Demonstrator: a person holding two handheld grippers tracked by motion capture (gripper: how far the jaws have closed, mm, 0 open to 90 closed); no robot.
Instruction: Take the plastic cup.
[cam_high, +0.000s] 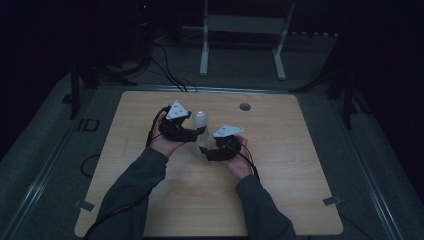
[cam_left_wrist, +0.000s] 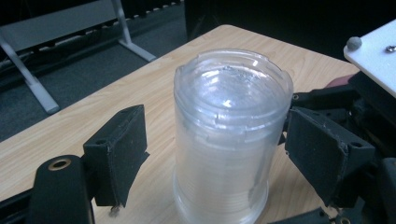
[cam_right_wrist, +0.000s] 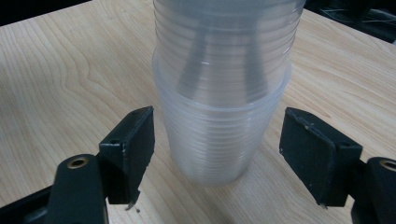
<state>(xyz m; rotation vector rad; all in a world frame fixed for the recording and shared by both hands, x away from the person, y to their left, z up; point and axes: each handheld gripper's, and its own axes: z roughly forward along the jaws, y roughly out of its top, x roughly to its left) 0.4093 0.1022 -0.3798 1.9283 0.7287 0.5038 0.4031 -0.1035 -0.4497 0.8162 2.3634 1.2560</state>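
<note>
While both hands are reaching in, a stack of clear plastic cups (cam_high: 200, 121) is standing inverted near the middle of the wooden table (cam_high: 280, 170), slightly toward its far side. The left gripper (cam_high: 200, 131) is flanking the upper part, jaws spread, apparently not touching (the dim light is hindering). The right gripper (cam_right_wrist: 212, 154) is straddling the base, jaws spread too. Thin, light and slippery, the cups probably want gentle grips on the ribbed walls.
</note>
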